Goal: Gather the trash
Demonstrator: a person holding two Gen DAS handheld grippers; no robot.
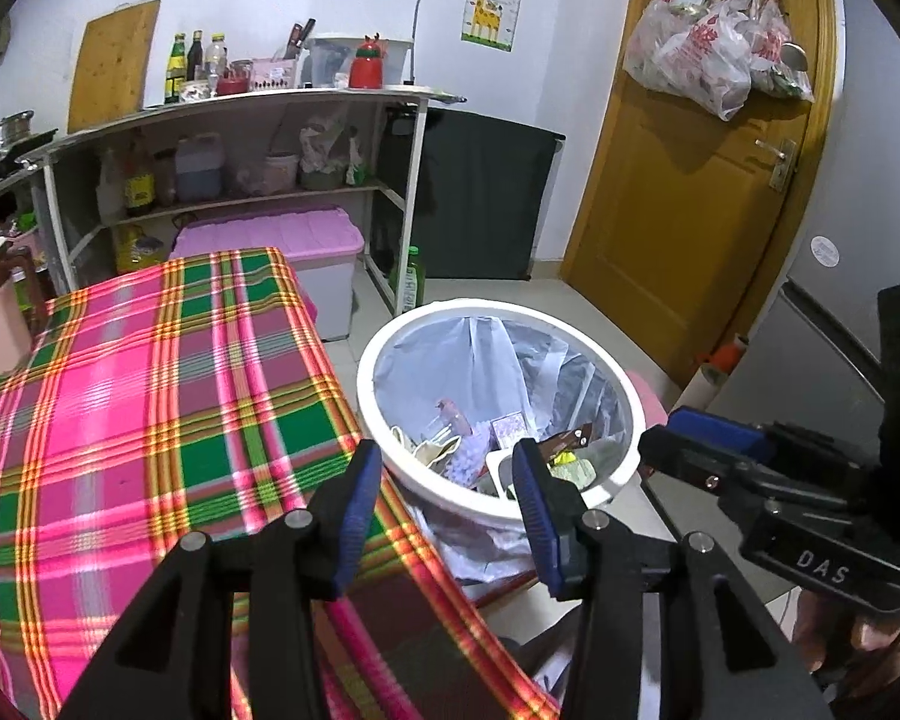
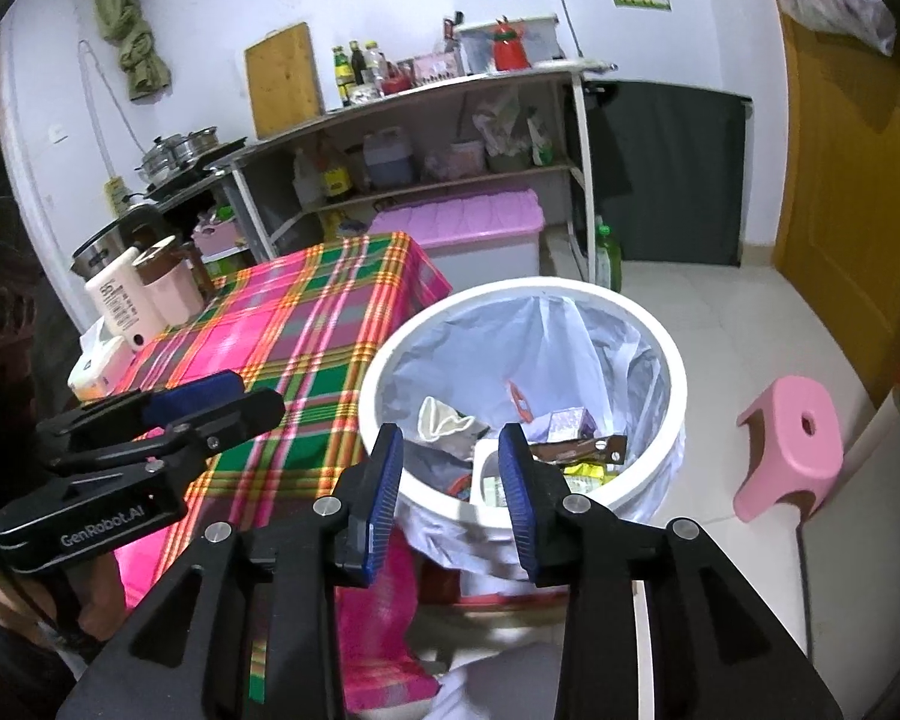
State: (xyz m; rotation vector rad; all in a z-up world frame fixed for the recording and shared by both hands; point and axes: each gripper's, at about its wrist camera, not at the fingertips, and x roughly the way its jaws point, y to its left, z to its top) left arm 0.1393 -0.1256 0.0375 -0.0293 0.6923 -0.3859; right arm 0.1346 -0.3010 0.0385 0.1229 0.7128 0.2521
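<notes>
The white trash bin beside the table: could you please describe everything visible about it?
The white trash bin is round, apparently plastic, and stands upright on the tiled floor against the corner of the plaid-covered table. A thin translucent bag lines it and spills below the rim. Wrappers, a small box and crumpled paper lie at the bottom.

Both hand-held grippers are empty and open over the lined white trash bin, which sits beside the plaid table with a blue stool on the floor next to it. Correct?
Not quite: the stool is pink, not blue, as the right wrist view shows. The rest holds: the left hand-held gripper and right hand-held gripper are empty and open over the trash bin beside the plaid table.
</notes>
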